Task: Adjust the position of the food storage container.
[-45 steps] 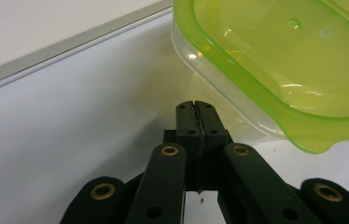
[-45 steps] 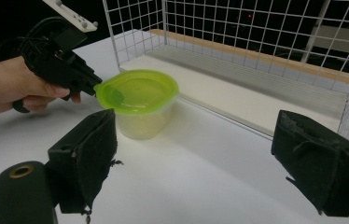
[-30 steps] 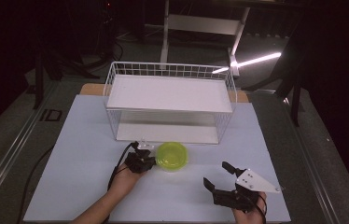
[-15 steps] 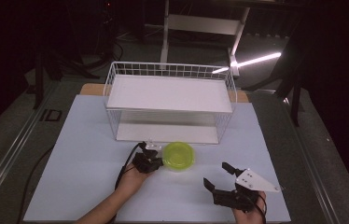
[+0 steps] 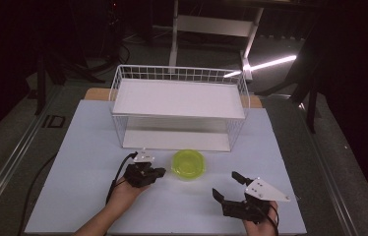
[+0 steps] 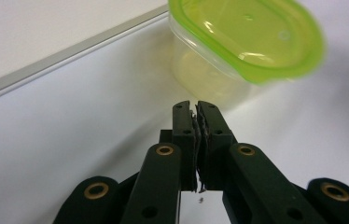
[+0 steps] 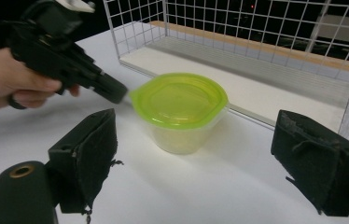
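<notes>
A lidded green tub (image 5: 188,163) sits before a wire rack (image 5: 179,105), left gripper (image 5: 158,172) pressed together beside it, right gripper (image 5: 225,185) spread.

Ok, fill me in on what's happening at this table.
A person works at a white table with a gripper in each hand. A tub with a green lid sits just in front of a white wire rack. The left gripper is shut, its tips close beside the tub's left side and holding nothing. The right gripper lies open nearer the person, pointed at the tub but well short of it. Nothing is gripped yet.
</notes>
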A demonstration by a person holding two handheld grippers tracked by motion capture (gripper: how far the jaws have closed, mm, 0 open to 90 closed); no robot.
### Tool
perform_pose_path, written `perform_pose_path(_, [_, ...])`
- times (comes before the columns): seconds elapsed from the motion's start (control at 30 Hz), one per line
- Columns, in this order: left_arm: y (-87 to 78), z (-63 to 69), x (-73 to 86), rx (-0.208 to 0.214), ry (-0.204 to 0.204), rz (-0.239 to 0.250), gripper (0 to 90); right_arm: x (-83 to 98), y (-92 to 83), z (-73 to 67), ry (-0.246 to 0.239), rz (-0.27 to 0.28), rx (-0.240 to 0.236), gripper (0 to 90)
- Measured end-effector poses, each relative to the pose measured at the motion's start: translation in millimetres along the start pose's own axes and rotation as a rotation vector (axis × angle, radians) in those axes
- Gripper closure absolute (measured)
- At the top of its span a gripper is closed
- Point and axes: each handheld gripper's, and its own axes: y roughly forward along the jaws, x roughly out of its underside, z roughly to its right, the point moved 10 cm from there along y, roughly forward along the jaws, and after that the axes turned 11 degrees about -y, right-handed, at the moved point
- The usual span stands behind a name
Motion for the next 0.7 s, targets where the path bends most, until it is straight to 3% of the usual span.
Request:
perform_pose_path(0.1, [-16.1, 3.7, 2.7, 0.021, 0.004, 0.028, 76.7, -1.5, 1.4, -2.4, -0.006, 0.000, -0.005, 14.4])
perform_pose_path(0.3, [-40.6, 12.9, 0.0, 0.059, 0.007, 0.086, 50.8, -2.4, 5.0, -8.5, -0.011, -0.007, -0.022, 14.4])
perform_pose_path(0.4, [-46.9, 18.5, -2.3, 0.090, 0.005, 0.108, 42.4, -3.9, 5.8, -10.7, -0.021, -0.009, -0.027, 14.3])
perform_pose_path(0.47, [-49.5, 23.6, -3.2, 0.114, 0.010, 0.114, 32.9, -6.4, 5.7, -12.9, -0.033, -0.005, -0.029, 14.3])
perform_pose_path(0.5, [-50.3, 27.2, -3.2, 0.138, 0.017, 0.111, 24.0, -7.7, 5.4, -14.1, -0.036, -0.006, -0.032, 14.3])
perform_pose_path(0.53, [-50.3, 27.2, -3.2, 0.138, 0.017, 0.111, 16.7, -7.7, 5.4, -14.1, -0.036, -0.006, -0.032, 14.3])
perform_pose_path(0.6, [-53.6, 31.1, -5.8, 0.120, 0.049, 0.125, 14.5, -13.8, 5.1, -15.6, -0.038, 0.005, -0.033, 14.3])
perform_pose_path(0.7, [-56.9, 34.5, -10.6, 0.127, 0.050, 0.140, 8.5, -17.0, 6.0, -16.4, -0.053, 0.004, -0.035, 14.3])
